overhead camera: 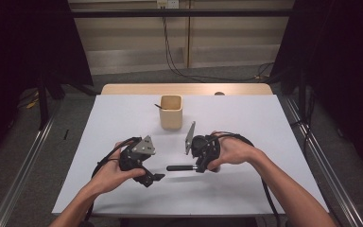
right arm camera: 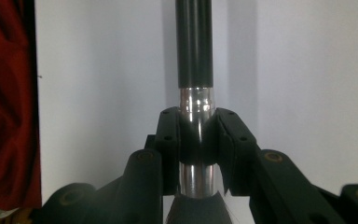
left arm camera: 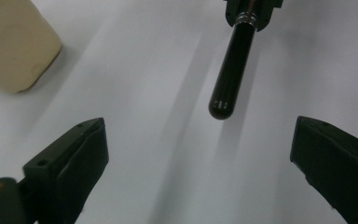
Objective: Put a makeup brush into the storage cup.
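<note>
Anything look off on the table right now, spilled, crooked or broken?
Nothing stands out. The right tongs grip a black-handled brush by its silver collar, held level above the white table. The left tongs are open just short of the handle's tip. The beige cup stands upright; no spill.

White table top (overhead camera: 123,118) over a wooden far edge. Beige square cup (overhead camera: 171,112) standing upright on it, far of centre.
</note>
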A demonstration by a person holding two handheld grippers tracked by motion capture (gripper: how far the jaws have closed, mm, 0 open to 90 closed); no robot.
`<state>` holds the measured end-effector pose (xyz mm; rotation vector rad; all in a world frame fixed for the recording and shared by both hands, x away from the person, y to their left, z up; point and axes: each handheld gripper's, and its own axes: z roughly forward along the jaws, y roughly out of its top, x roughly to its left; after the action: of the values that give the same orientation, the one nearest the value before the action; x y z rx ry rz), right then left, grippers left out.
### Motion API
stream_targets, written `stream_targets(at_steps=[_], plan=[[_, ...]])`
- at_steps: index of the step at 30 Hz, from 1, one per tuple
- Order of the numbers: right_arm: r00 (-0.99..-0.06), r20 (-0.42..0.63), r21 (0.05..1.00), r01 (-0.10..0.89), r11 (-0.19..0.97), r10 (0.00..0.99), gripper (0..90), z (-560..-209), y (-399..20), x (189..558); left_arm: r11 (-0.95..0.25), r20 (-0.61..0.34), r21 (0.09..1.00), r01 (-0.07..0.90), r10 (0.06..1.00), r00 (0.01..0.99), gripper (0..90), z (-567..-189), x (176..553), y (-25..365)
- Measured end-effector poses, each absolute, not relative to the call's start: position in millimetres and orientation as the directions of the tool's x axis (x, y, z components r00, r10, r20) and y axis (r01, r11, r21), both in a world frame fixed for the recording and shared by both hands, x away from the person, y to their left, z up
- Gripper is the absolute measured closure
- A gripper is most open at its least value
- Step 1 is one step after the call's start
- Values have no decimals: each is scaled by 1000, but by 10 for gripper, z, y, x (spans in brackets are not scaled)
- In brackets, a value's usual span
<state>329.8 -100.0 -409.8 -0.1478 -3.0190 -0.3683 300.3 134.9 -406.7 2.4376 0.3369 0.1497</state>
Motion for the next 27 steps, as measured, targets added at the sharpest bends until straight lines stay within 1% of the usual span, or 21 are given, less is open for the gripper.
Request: stream_targets(at_steps=[2, 5, 8, 10, 11, 13, 16, 19, 21, 22, 24, 25, 27], plan=[[-991, 111, 233, 101, 967, 77, 727, -4105, -993, 3314, -769, 17, 611, 191, 253, 967, 46, -4066, 3017, 1309], [-991, 116, 235, 97, 967, 71, 726, -4113, -977, 3309, -778, 20, 600, 189, 250, 968, 46, -4071, 3035, 1270], [-991, 119, 237, 94, 967, 67, 727, -4120, -948, 3288, -790, 1, 584, 186, 230, 973, 53, -4084, 3051, 1231], [-991, 120, 236, 90, 968, 63, 727, -4123, -927, 3276, -799, -53, 566, 203, 210, 976, 84, -4099, 3069, 1205], [-991, 118, 237, 82, 968, 56, 726, -4128, -917, 3277, -810, -55, 552, 196, 199, 978, 113, -4105, 3072, 1193], [-991, 121, 237, 87, 968, 59, 727, -4129, -906, 3274, -820, -44, 541, 189, 197, 979, 95, -4117, 3087, 1158], [-991, 120, 240, 84, 967, 56, 726, -4131, -906, 3281, -819, -54, 545, 177, 176, 983, 104, -4120, 3109, 1127], [-991, 118, 245, 85, 966, 57, 727, -4124, -910, 3281, -829, -62, 539, 147, 135, 989, 93, -4123, 3131, 1082], [-991, 116, 246, 88, 965, 61, 727, -4113, -915, 3281, -829, -35, 537, 153, 159, 987, 89, -4140, 3122, 1044], [-992, 115, 248, 84, 965, 56, 727, -4111, -916, 3283, -832, -31, 535, 145, 152, 988, 92, -4145, 3126, 1033], [-992, 113, 250, 84, 964, 57, 726, -4113, -913, 3278, -840, -22, 528, 123, 132, 991, 148, -4153, 3128, 1014], [-992, 112, 251, 83, 964, 56, 726, -4112, -909, 3277, -842, -25, 523, 131, 139, 990, 197, -4157, 3128, 1001], [-992, 116, 253, 80, 964, 52, 726, -4114, -899, 3270, -846, -22, 518, 122, 130, 991, 256, -4162, 3125, 983]])
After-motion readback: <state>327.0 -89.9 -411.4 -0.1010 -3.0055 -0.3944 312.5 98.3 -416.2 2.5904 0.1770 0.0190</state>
